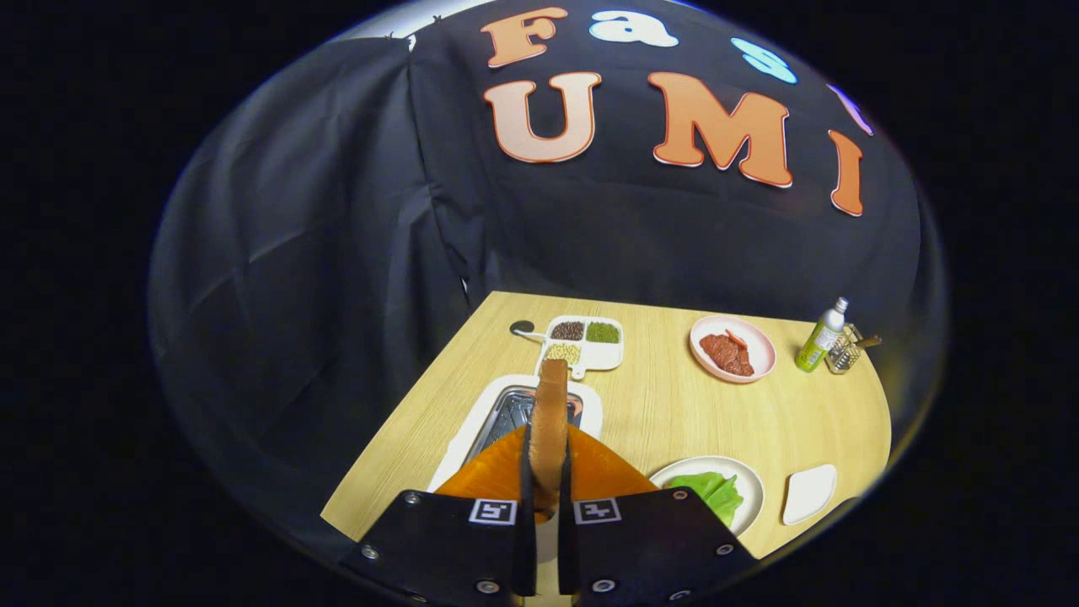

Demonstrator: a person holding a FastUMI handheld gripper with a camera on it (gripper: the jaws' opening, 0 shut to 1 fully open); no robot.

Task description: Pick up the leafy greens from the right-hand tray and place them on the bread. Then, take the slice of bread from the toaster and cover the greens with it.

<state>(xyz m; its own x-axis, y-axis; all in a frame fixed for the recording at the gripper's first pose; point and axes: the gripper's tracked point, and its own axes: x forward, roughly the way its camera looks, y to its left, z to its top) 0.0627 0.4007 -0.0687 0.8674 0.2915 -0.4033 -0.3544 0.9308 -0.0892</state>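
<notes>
The gripper [548, 497] is clenched on a slice of bread [551, 421], both fingers pressing its flat faces so it stands on edge between them, rising ahead of the fingertips. Just beneath and beyond the fingers sits the orange toaster [497, 472], with a white tray holding a metal pan [514, 413] behind it. To the right of the fingers, a white plate [742, 472] carries the leafy greens [712, 493]. Further out on the wooden table [666, 405] lie a divided dish of beans [583, 341], a pink plate of meat [732, 348], a green bottle [822, 337] and a small empty white dish [809, 493].
</notes>
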